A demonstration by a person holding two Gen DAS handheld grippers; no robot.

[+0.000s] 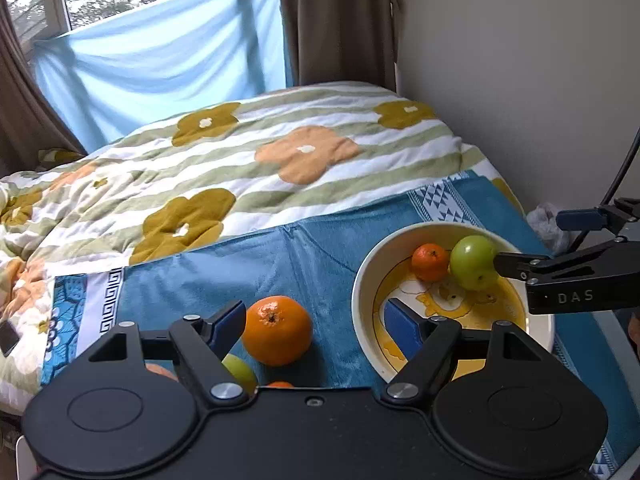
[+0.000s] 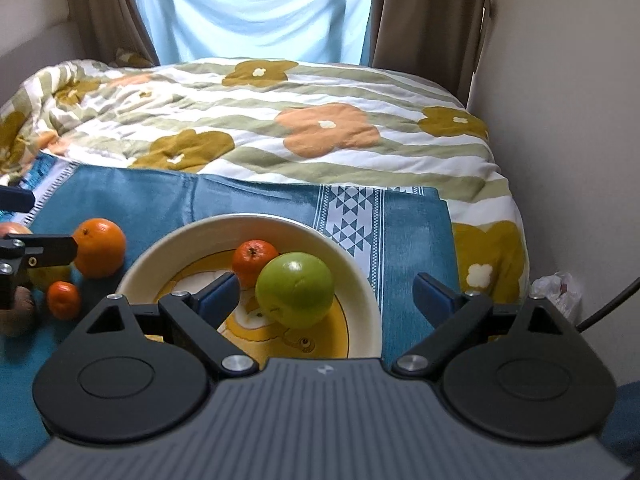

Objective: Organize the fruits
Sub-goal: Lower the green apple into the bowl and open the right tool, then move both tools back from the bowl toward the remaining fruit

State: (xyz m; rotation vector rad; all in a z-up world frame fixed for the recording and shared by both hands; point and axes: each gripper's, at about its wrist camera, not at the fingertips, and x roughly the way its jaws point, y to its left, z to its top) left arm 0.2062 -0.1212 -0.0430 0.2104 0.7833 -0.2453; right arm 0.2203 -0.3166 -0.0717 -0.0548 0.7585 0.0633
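Observation:
A cream bowl [image 2: 160, 248] with a yellow picture inside holds a green apple [image 2: 296, 290] and a small mandarin [image 2: 254, 262]. My right gripper [image 2: 326, 294] stands wide open over the bowl; the apple lies between its blue pads, touching neither. From the left wrist view the bowl [image 1: 360, 280], apple [image 1: 474, 262] and right gripper [image 1: 528, 240] are at the right. My left gripper [image 1: 316, 328] is open. A large orange [image 1: 277, 330] rests on the blue cloth beside its left finger, while its right finger hangs over the bowl's rim.
More fruit lies left of the bowl: a yellow-green apple [image 1: 240, 372], a small mandarin [image 2: 63, 299] and a brown fruit [image 2: 16, 312]. The blue cloth [image 2: 160, 200] covers a bed with a floral quilt [image 2: 320, 128]. A wall and a plastic bag [image 2: 556, 286] are on the right.

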